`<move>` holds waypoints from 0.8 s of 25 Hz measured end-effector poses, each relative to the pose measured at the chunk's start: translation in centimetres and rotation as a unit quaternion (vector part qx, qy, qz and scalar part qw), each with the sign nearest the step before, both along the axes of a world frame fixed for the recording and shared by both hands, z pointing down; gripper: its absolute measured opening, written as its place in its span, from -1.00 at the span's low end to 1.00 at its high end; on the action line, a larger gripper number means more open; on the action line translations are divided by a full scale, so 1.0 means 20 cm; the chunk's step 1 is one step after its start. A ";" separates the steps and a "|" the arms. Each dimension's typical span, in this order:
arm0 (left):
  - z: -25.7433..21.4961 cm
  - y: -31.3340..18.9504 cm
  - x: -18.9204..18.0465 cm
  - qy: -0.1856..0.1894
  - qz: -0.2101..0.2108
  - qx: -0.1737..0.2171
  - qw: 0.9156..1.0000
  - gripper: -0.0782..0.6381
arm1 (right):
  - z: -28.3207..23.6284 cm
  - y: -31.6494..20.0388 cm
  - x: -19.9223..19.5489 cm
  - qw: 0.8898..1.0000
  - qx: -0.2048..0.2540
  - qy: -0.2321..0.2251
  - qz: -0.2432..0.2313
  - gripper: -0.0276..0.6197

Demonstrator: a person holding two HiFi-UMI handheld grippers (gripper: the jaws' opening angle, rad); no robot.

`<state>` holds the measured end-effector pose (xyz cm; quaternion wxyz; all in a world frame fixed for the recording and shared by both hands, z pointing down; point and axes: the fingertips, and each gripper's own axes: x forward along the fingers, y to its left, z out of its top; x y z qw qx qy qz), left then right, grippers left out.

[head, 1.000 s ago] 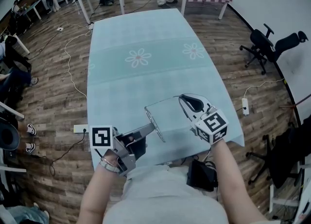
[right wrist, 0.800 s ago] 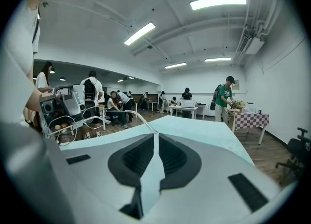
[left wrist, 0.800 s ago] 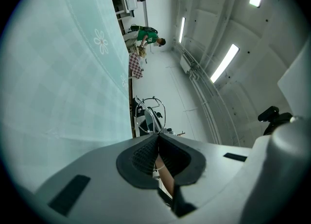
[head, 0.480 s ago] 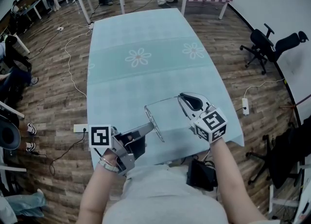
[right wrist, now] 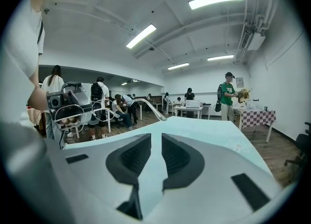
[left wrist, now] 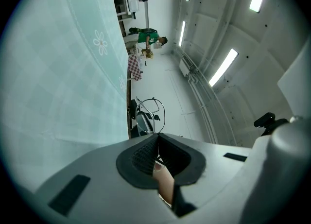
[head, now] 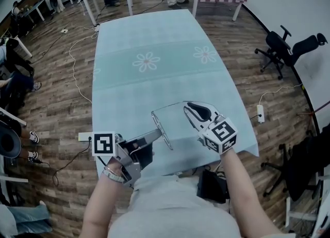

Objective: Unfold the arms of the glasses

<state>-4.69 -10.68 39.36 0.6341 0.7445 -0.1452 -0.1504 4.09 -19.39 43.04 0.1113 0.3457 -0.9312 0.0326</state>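
Glasses (head: 167, 141) aloft above worktop's (head: 149, 35) near edge; frame clenched in left gripper (head: 158, 133); one arm outstretched toward right gripper (head: 188, 109), just opening, released, empty.

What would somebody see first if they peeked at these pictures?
Probably the thin wire glasses, held up over the near end of the pale blue-green table by the left hand-held gripper. The right hand-held gripper sits just beside one arm; its jaws have just been opening, with nothing between them. Farther up, two daisy flowers decorate the cloth.
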 end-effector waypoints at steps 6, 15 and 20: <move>-0.02 0.00 0.00 0.000 0.004 0.000 1.000 -0.75 | 0.02 0.04 -0.11 0.999 0.006 -0.022 -0.047 -0.70; -0.05 0.01 0.00 0.021 0.004 -0.012 1.000 -0.75 | 0.00 0.10 -0.25 0.992 0.024 -0.054 -0.108 -0.67; -0.09 0.02 0.01 0.045 0.010 -0.024 0.999 -0.75 | -0.01 0.13 -0.36 0.987 0.040 -0.061 -0.141 -0.65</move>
